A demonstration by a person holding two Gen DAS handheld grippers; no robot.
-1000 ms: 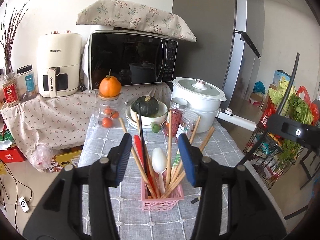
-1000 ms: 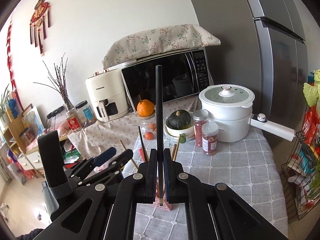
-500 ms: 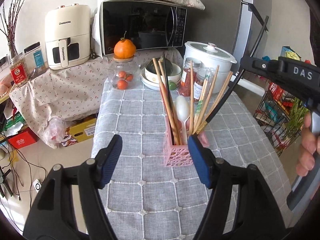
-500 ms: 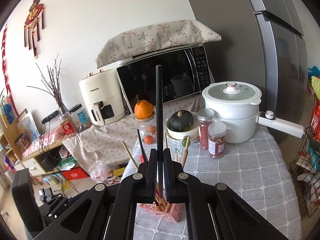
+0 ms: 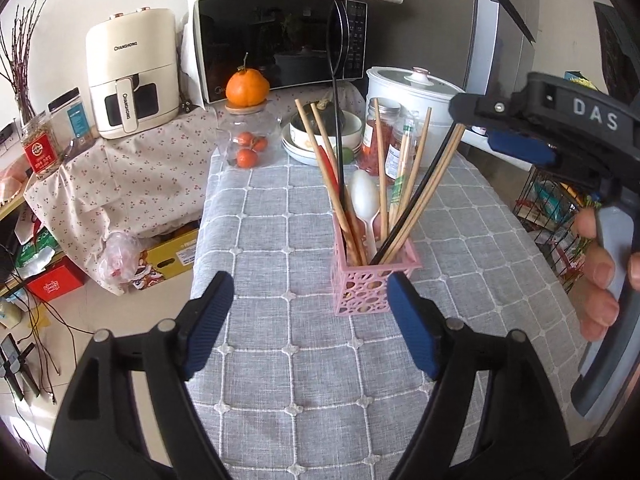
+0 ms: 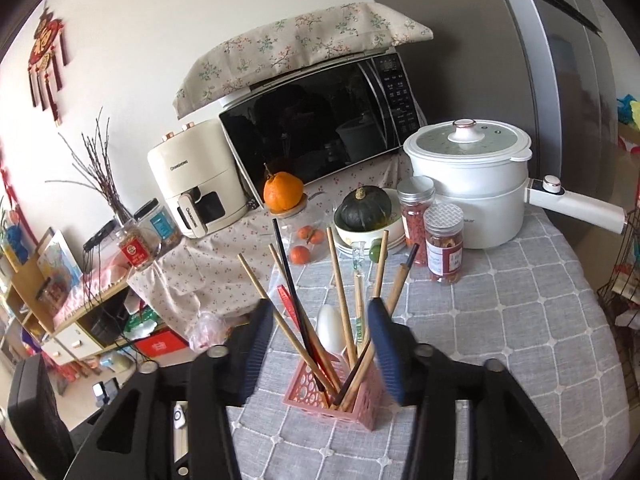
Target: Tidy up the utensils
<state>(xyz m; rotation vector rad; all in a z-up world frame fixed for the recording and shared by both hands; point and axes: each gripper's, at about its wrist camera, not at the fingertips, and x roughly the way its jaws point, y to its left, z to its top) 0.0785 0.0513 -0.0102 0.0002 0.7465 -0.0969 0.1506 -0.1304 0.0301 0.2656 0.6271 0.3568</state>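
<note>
"CHANGHONG" marks the air fryer (image 5: pixel 132 72); "DAS" the right gripper (image 5: pixel 516 146).

A home kitchen — microwave (image 6: pixel 320 120), air fryer (image 6: pixel 196 188), fridge (image 6: pixel 560 80) and electric pot (image 6: pixel 468 180) crowd the table (image 6: pixel 520 320).

We see a pink plastic holder with a pierced lattice wall (image 5: pixel 366 294) (image 6: pixel 347 402) on a grey woven tablecloth (image 5: pixel 280 360) (image 6: pixel 500 340), which looks matt and rough. In it stand pale wooden chopsticks (image 5: pixel 382 176) (image 6: pixel 340 284) with a dull finish, a glossy black chopstick (image 5: pixel 416 192) (image 6: pixel 290 280) and a smooth white plastic spoon (image 5: pixel 363 196) (image 6: pixel 331 326). We notice ribbed blue pads (image 5: pixel 412 336) (image 6: pixel 384 348) on matt black plastic grippers.
</note>
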